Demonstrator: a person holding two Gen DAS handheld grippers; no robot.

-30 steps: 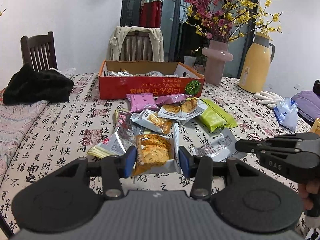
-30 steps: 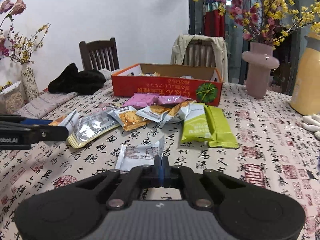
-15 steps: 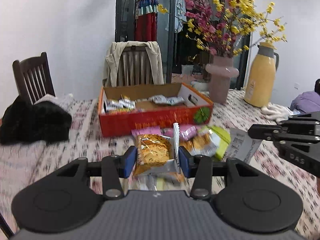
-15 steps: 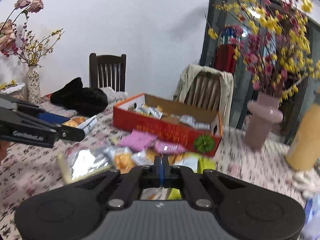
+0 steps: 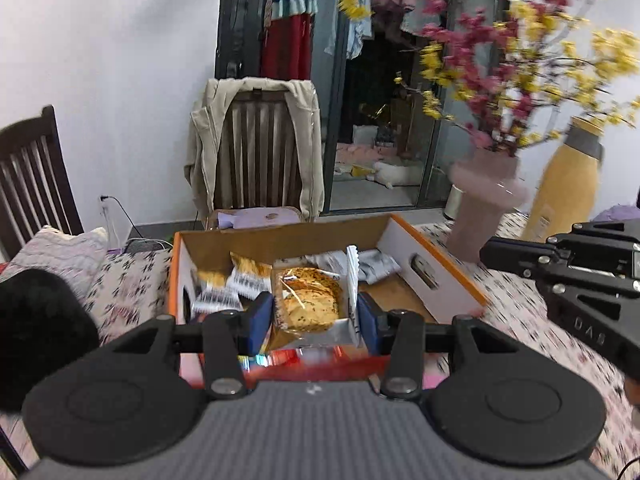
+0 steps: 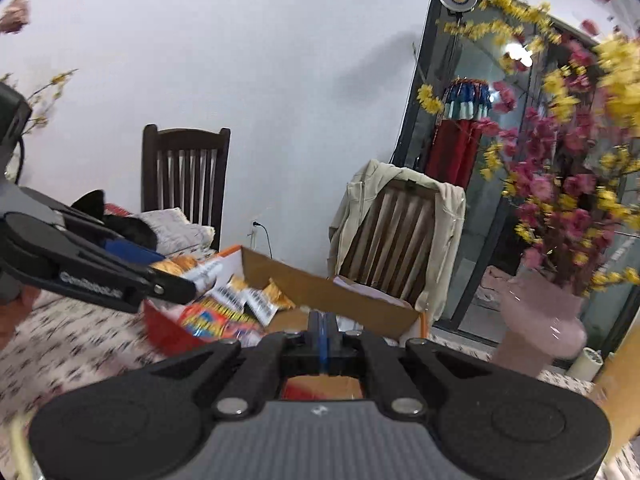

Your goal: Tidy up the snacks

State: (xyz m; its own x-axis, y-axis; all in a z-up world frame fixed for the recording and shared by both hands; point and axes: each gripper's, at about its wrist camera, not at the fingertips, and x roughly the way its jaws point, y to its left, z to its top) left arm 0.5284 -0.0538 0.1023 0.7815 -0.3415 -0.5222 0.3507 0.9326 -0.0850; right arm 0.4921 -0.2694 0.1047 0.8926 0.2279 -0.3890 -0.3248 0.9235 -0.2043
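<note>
The left gripper (image 5: 316, 320) grips a clear plastic packet of golden crackers (image 5: 310, 302) between its blue pads (image 5: 260, 320) and holds it above the near edge of the open orange cardboard box (image 5: 434, 276). Inside this box lie some yellow and silver snack packets (image 5: 236, 280). The right gripper (image 6: 323, 334) has its jaws fully closed, with the blue pads pressed together; whether something thin is pinched there I cannot tell. It is to the right of the left one, also near the box. A pink vase with flowers (image 5: 482, 204) stands on the patterned tablecloth (image 5: 132, 284), right of the box.
</note>
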